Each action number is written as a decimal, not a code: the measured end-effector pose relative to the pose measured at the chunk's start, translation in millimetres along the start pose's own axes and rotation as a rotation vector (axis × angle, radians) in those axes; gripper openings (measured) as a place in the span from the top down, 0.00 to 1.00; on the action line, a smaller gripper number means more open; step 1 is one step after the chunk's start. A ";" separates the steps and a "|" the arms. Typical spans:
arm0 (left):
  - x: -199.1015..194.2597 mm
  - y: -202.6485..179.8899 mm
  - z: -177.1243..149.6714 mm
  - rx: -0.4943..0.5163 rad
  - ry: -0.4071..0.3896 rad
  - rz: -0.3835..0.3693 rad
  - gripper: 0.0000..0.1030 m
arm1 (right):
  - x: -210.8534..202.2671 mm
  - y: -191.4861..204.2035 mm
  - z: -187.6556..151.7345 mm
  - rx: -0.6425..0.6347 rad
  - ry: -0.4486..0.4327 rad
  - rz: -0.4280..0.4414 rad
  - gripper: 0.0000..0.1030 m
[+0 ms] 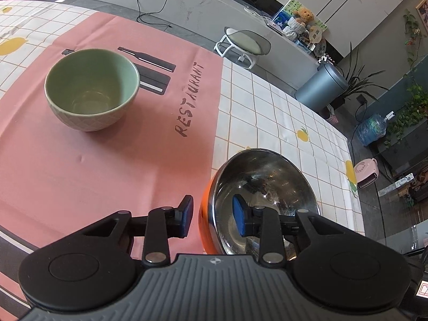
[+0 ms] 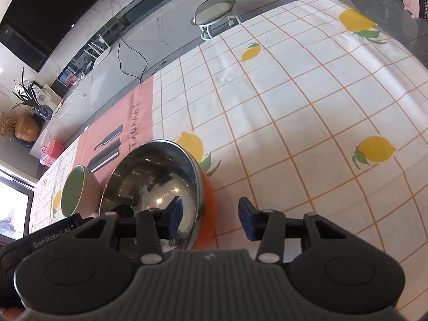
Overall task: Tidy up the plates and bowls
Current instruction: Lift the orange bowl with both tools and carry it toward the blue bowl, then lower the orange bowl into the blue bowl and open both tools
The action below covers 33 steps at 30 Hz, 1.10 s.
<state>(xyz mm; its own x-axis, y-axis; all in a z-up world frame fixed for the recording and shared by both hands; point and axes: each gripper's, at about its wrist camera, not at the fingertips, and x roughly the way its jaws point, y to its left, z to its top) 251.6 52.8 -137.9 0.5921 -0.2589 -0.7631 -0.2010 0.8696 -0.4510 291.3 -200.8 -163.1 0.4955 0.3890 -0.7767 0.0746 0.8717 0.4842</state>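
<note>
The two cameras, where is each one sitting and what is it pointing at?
Left wrist view: sits on the left gripper, looking along its open fingers, which straddle the rim of the steel bowl; beyond is the green bowl on the pink mat.
Right wrist view: sits on the right gripper, open fingers straddling the steel bowl rim, facing the lemon tablecloth.
Both show the steel bowl, green bowl, pink mat and white stool.
</note>
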 end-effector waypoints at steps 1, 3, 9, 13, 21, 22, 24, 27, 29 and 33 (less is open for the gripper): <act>-0.6 0.2 0.0 -0.001 0.001 0.000 0.72 | 1.3 0.8 -0.7 0.001 0.004 0.001 0.59; -1.7 -0.9 -0.1 0.002 0.002 0.003 0.76 | 2.0 1.8 -1.7 0.003 0.008 0.007 0.65; -5.3 -2.7 0.4 0.005 0.006 0.016 0.82 | 0.3 3.7 -4.4 0.006 -0.003 0.010 0.82; -11.7 -7.8 0.2 0.024 -0.012 0.018 0.82 | -6.3 3.2 -5.3 0.017 -0.016 0.022 0.81; -55.2 -16.5 -5.0 0.023 -0.066 -0.012 0.82 | -37.5 2.5 -12.6 0.062 -0.063 0.090 0.81; -62.2 -17.8 -6.2 0.020 -0.074 -0.012 0.82 | -43.3 3.4 -13.7 0.068 -0.073 0.106 0.81; -76.8 -21.7 -8.8 0.018 -0.089 -0.016 0.82 | -55.1 5.7 -18.8 0.067 -0.095 0.129 0.81; -98.0 -29.0 -16.8 0.034 -0.108 -0.026 0.82 | -76.7 4.6 -33.6 0.085 -0.125 0.156 0.81; -110.1 -34.4 -24.4 0.049 -0.117 -0.031 0.82 | -90.0 1.5 -44.1 0.105 -0.139 0.171 0.82; -127.3 -42.3 -40.9 0.067 -0.115 -0.042 0.82 | -112.8 -8.1 -59.0 0.147 -0.150 0.194 0.82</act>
<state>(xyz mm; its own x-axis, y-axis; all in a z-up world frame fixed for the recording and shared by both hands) 152.8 31.8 -40.7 0.6850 -0.2491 -0.6847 -0.1239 0.8862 -0.4464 183.7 -234.1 -103.2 0.6345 0.4862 -0.6008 0.0853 0.7285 0.6797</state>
